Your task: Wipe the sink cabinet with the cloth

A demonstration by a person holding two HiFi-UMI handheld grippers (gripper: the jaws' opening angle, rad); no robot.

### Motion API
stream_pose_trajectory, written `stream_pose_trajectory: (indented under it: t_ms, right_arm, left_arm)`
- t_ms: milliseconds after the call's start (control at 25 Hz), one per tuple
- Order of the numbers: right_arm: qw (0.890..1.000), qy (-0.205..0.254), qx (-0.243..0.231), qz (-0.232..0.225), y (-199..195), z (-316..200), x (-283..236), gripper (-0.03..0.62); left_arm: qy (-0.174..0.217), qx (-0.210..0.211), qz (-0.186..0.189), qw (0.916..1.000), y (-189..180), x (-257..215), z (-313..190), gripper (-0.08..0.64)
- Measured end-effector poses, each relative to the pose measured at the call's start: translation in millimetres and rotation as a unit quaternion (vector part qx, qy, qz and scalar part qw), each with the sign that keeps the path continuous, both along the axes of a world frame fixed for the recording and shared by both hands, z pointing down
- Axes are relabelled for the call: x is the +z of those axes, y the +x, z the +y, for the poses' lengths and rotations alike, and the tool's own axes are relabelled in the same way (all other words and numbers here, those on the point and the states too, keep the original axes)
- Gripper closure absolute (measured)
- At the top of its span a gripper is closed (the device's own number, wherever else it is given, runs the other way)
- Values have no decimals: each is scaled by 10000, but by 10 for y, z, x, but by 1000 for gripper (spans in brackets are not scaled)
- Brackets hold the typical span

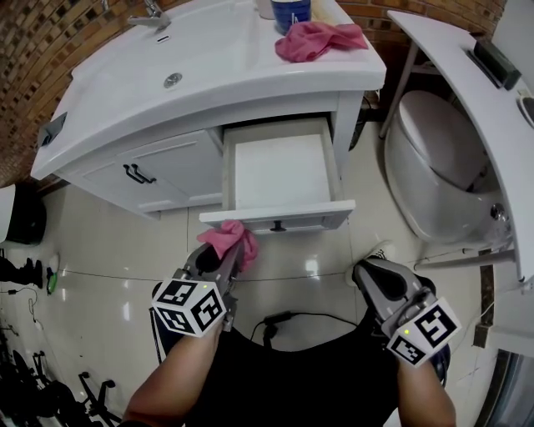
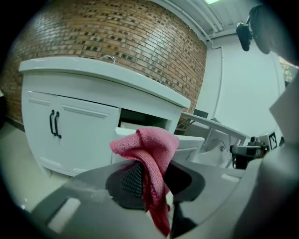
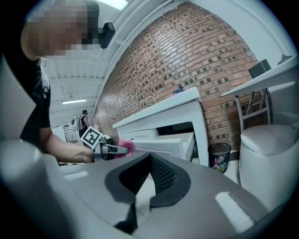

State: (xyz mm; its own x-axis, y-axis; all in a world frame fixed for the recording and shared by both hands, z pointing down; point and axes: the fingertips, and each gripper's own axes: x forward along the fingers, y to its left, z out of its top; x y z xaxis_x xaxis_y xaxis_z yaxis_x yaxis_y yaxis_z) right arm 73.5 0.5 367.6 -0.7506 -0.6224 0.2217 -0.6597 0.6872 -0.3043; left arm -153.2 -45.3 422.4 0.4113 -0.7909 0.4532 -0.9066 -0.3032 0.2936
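The left gripper (image 1: 224,260) had its jaws pressed together on a crumpled pink knitted cloth (image 2: 152,149). The cloth's long axis ran along the jaws. Its bunched end stuck out past the tips towards the white sink cabinet (image 1: 167,167), and a thinner tail hung back down between the black pads. In the head view the bunched end sat at the lower left edge of the front panel (image 1: 317,218) of the open white drawer (image 1: 279,171). Whether it pressed on the panel or only came just beside it could not be told. The drawer was pulled well out from under the white countertop (image 1: 209,58), to the right of two closed doors with black handles (image 1: 138,174).

The right gripper (image 1: 375,278) was held apart from the cabinet, low and to the right, above the pale tiled floor (image 1: 108,242). Its jaws were drawn together with the tips meeting, and nothing lay between them.

A second pink cloth (image 1: 317,40) lay loosely heaped at the right end of the countertop, just beside a blue container (image 1: 290,10). A chrome tap (image 1: 150,15) stood at the back of the basin. A white toilet (image 1: 434,167) stood to the right of the cabinet, with a small dark waste bin (image 3: 218,156) between them against the brown brick wall (image 2: 117,37).
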Motion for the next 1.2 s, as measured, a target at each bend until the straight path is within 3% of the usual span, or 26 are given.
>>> stream_pose_trajectory:
  t_ms: [320,1200]
  right_arm:
    - [9999,-13,-84,61,-144,-67,8,586]
    - [10000,-22,-3,53,-27,-94,-1,586]
  left_arm:
    - [112,-86,29,9999,-98,-19,-111,451]
    - [197,865,307,9956,915,-94,-194,451]
